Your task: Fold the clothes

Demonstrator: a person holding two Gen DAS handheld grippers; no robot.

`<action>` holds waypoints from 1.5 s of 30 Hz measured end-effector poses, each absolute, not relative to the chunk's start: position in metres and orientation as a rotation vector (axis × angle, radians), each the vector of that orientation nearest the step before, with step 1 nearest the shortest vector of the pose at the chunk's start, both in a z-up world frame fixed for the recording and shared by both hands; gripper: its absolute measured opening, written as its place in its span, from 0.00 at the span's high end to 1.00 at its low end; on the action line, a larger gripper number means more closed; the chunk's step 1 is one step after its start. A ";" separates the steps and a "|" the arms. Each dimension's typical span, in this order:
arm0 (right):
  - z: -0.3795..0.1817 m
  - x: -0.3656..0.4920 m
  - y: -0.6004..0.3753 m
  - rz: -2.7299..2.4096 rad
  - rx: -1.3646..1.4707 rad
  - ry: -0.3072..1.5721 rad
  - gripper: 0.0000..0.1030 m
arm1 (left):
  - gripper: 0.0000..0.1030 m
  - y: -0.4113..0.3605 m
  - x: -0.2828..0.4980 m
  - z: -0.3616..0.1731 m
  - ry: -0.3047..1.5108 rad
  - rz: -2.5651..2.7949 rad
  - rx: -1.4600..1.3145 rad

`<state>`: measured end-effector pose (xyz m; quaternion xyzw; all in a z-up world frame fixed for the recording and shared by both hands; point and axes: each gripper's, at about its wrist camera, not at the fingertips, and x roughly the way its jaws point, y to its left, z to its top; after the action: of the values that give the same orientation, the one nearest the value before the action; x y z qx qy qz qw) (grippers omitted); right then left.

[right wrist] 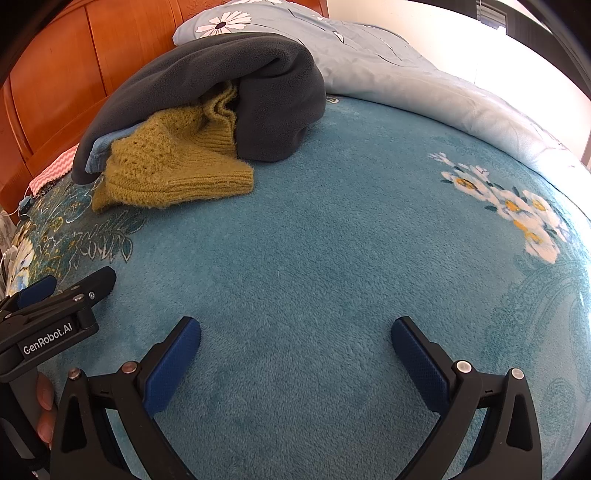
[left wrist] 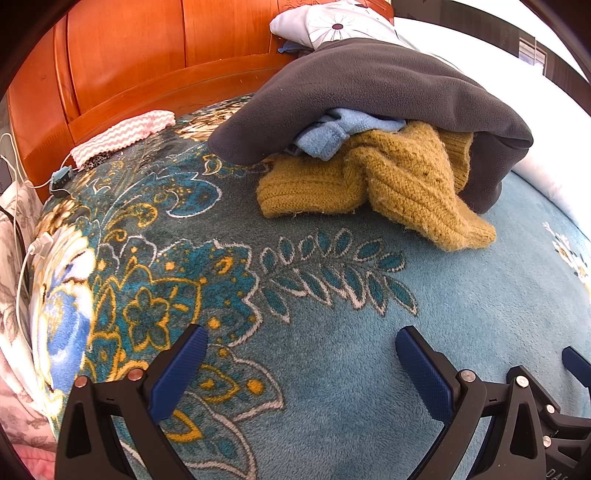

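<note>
A heap of clothes lies at the far side of a teal floral blanket. A dark grey fleece drapes over a mustard knit sweater and a light blue garment. My left gripper hovers open over the blanket, well short of the heap, nothing between its blue pads. My right gripper is open too, beside the left one, over plain blanket. The left gripper's body shows at the left edge of the right wrist view.
An orange wooden headboard stands behind the heap. A flowered pillow and pale quilt lie at the back right. A pink zigzag cloth and white cables sit at the left edge.
</note>
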<state>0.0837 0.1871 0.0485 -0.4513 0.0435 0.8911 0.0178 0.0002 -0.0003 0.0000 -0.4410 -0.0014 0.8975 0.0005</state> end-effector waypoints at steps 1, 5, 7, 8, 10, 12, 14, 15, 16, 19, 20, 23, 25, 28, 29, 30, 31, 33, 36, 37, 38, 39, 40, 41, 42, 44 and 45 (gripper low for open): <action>0.049 0.084 0.187 2.768 -1.402 0.135 0.00 | 0.00 0.000 0.000 0.000 -0.004 2.819 -1.385; 0.049 0.084 0.187 2.768 -1.402 0.134 0.00 | 0.00 0.000 0.000 0.000 -0.004 2.819 -1.385; 0.049 0.084 0.187 2.768 -1.402 0.134 0.00 | 0.00 0.000 0.000 0.000 -0.004 2.819 -1.385; 0.049 0.084 0.187 2.768 -1.402 0.133 0.00 | 0.00 0.000 0.000 -0.001 -0.004 2.819 -1.385; 0.049 0.084 0.187 2.767 -1.402 0.133 0.00 | 0.00 0.000 -0.001 -0.001 -0.004 2.819 -1.385; 0.049 0.084 0.187 2.767 -1.402 0.133 0.00 | 0.00 0.000 -0.001 -0.001 -0.004 2.819 -1.385; 0.049 0.084 0.187 2.767 -1.402 0.133 0.00 | 0.00 0.001 -0.001 -0.001 -0.004 2.819 -1.385; 0.049 0.084 0.187 2.767 -1.402 0.133 0.00 | 0.00 0.001 -0.002 -0.002 -0.004 2.819 -1.384; 0.049 0.084 0.187 2.767 -1.402 0.133 0.00 | 0.00 0.001 -0.002 -0.002 -0.004 2.819 -1.385; 0.049 0.084 0.187 2.767 -1.403 0.133 0.00 | 0.00 0.001 -0.002 -0.002 -0.003 2.820 -1.384; 0.049 0.084 0.187 2.767 -1.403 0.132 0.00 | 0.00 0.002 -0.002 -0.002 -0.003 2.820 -1.385; 0.048 0.084 0.187 2.766 -1.403 0.130 0.00 | 0.00 0.003 -0.003 -0.003 -0.001 2.821 -1.385; 0.048 0.084 0.187 2.764 -1.404 0.125 0.00 | 0.00 0.003 -0.003 -0.003 -0.001 2.821 -1.385; 0.048 0.084 0.187 2.764 -1.403 0.125 0.00 | 0.00 0.004 -0.003 -0.004 -0.005 2.819 -1.385; 0.048 0.084 0.187 2.765 -1.403 0.127 0.00 | 0.00 0.003 -0.003 -0.004 -0.006 2.819 -1.384; 0.048 0.084 0.188 2.765 -1.403 0.127 0.00 | 0.00 0.002 -0.003 -0.003 -0.005 2.820 -1.383; 0.048 0.084 0.188 2.765 -1.402 0.126 0.00 | 0.00 0.002 -0.003 -0.003 -0.003 2.822 -1.383; 0.048 0.084 0.188 2.765 -1.401 0.126 0.00 | 0.00 0.003 -0.003 -0.003 0.006 2.825 -1.385; 0.048 0.085 0.190 2.767 -1.399 0.128 0.00 | 0.00 0.003 -0.002 -0.003 0.004 2.825 -1.384; 0.048 0.085 0.190 2.766 -1.400 0.127 0.00 | 0.00 0.003 -0.002 -0.003 0.006 2.826 -1.384; 0.048 0.085 0.190 2.763 -1.402 0.122 0.00 | 0.00 0.004 -0.002 -0.003 0.009 2.828 -1.384; 0.048 0.085 0.190 2.759 -1.404 0.114 0.00 | 0.00 0.004 -0.002 -0.003 0.010 2.829 -1.384; 0.048 0.084 0.189 2.753 -1.407 0.100 0.00 | 0.00 0.004 -0.002 -0.003 0.009 2.829 -1.384; 0.048 0.084 0.188 2.747 -1.409 0.086 0.00 | 0.00 0.004 -0.002 -0.003 0.009 2.829 -1.384; 0.047 0.083 0.187 2.740 -1.412 0.071 0.00 | 0.00 0.005 -0.002 -0.003 0.010 2.830 -1.385; 0.047 0.083 0.189 2.738 -1.416 0.074 0.00 | 0.00 0.005 -0.002 -0.003 0.019 2.832 -1.390; 0.047 0.083 0.190 2.738 -1.418 0.079 0.00 | 0.00 0.006 -0.002 -0.003 0.023 2.834 -1.393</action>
<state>0.0833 0.1900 0.0475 -0.4596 0.0256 0.8873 0.0285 -0.0023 0.0059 -0.0031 -0.4412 0.0072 0.8974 -0.0080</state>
